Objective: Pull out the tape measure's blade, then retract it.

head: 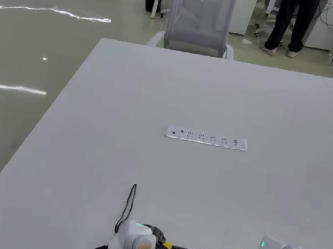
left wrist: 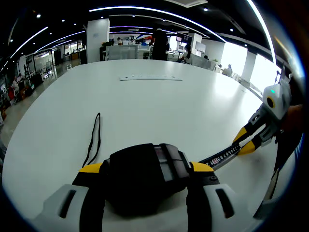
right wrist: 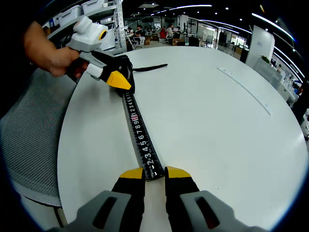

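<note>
Left gripper [left wrist: 145, 168] is clamped on the tape measure [left wrist: 145, 181]: the black case sits square between the yellow-tipped jaws, down on the table [head: 127, 96] at the near edge. The blade [right wrist: 140, 130] is out, lying flat on the table with the numbers up, and runs straight from the case to the right gripper [right wrist: 154, 173]. The right gripper's jaws are closed in on the blade's end. It looks like a pinch on the tip, though actual contact is hard to confirm in its own view. In the left gripper view its yellow tips sit on either side of the blade. Both grippers are low at the near table edge, well apart, with the blade spanning the gap. A black lanyard [head: 126, 207] trails from the case out across the table, loop slack. A hand [right wrist: 53, 53] holds the left gripper's handle. White power strip [head: 206, 138] lies mid-table, well apart from the work. Grey mesh chair [head: 199, 20] at the far edge.
</note>
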Motion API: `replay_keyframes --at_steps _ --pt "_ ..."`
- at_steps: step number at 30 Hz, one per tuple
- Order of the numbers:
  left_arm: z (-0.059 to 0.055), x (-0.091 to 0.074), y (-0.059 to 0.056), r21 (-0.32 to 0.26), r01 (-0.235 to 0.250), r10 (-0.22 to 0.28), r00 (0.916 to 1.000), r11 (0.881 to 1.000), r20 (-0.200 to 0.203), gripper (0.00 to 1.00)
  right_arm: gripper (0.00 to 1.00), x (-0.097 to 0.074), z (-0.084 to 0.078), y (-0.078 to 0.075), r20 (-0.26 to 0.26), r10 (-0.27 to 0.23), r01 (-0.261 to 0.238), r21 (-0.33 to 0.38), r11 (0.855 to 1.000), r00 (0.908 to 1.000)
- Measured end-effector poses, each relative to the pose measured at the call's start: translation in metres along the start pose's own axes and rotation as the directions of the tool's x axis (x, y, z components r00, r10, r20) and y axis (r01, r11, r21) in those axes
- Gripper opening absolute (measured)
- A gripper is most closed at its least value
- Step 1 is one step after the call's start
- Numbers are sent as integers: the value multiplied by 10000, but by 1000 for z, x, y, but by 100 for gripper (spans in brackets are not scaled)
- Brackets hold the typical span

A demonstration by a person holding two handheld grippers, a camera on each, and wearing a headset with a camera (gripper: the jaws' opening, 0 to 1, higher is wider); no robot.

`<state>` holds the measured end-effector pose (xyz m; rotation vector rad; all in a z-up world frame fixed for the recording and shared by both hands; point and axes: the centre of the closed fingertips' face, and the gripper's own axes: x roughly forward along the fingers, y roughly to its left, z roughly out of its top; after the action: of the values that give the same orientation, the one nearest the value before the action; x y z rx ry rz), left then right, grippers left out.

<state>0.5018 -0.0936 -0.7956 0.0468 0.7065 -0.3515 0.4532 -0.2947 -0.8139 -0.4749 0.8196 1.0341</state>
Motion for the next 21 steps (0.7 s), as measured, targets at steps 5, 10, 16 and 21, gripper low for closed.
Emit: replay_keyframes --at_steps 5,10,16,21 --pt "-1 1 0 -5 -3 3 10000 10000 9 66 15 2 2 1 21 34 -34 -32 10000 10000" --pt "0 1 0 -4 -6 6 10000 10000 15 66 15 4 4 1 36 48 -48 -5 10000 10000" --pt "-1 1 0 4 -7 7 10000 10000 18 66 15 6 8 3 60 85 -84 -77 9999 9999" --pt "0 0 0 3 -20 20 10000 10000 25 66 15 8 11 4 40 130 -130 -129 9998 9999"
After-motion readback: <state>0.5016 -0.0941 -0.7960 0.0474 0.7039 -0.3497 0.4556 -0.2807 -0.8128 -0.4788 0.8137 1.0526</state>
